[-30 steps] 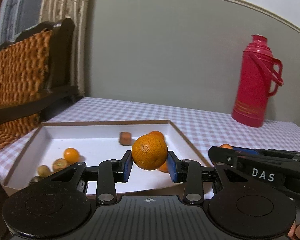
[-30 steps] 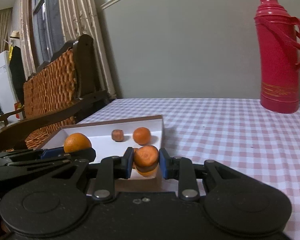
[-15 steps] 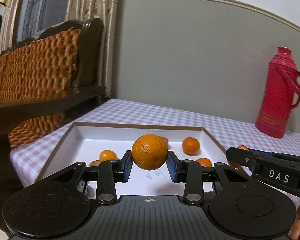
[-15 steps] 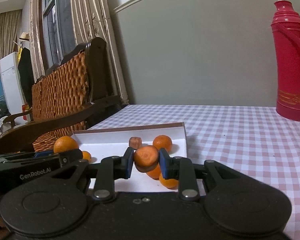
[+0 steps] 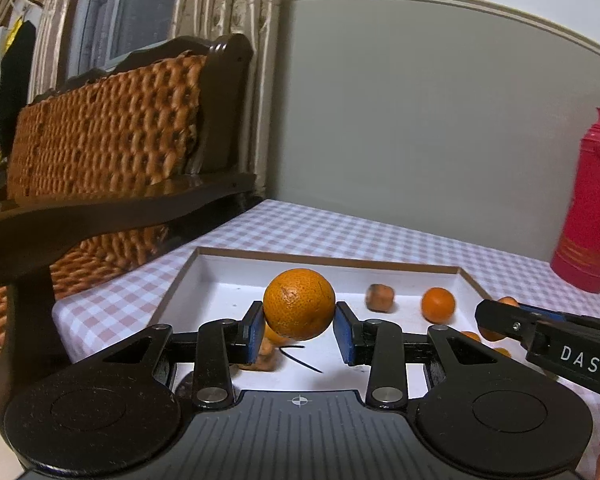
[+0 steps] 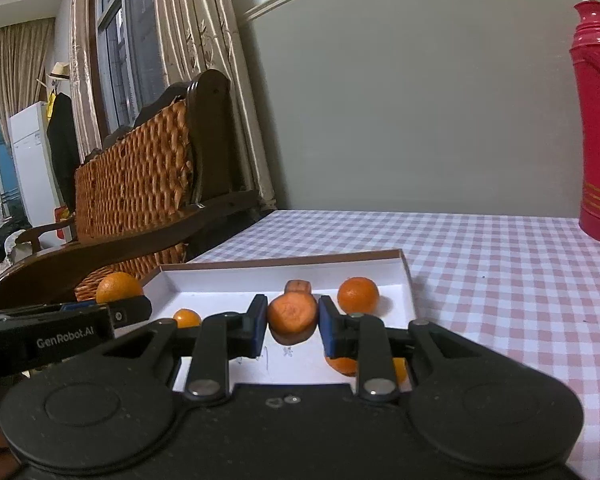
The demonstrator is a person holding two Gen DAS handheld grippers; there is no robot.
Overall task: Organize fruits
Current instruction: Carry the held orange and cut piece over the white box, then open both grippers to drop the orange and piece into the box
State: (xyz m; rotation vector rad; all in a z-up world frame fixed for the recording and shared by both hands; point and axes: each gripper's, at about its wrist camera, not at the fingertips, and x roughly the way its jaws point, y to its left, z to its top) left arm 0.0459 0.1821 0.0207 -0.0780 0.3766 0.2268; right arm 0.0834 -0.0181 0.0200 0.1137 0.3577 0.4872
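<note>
My left gripper [image 5: 299,327] is shut on a large round orange [image 5: 299,304] and holds it above the near part of a shallow white tray [image 5: 188,276]. My right gripper [image 6: 293,326] is shut on a smaller, flattish orange fruit [image 6: 293,317] above the same tray [image 6: 407,280]. Loose in the tray lie a small orange [image 5: 438,303], a brownish fruit [image 5: 379,297] and more small orange fruits, partly hidden by the fingers. The right gripper shows at the right of the left wrist view [image 5: 496,316], the left gripper at the left of the right wrist view [image 6: 120,310].
The tray rests on a pink checked tablecloth [image 6: 500,264]. A red thermos [image 5: 592,204] stands at the far right by the grey wall. A dark wooden chair with a wicker back [image 5: 112,148] stands close on the left.
Both grippers have swung left and back over the tray while keeping their fruits. The thermos has slid toward the right edge of both views, and the chair fills more of the left.
</note>
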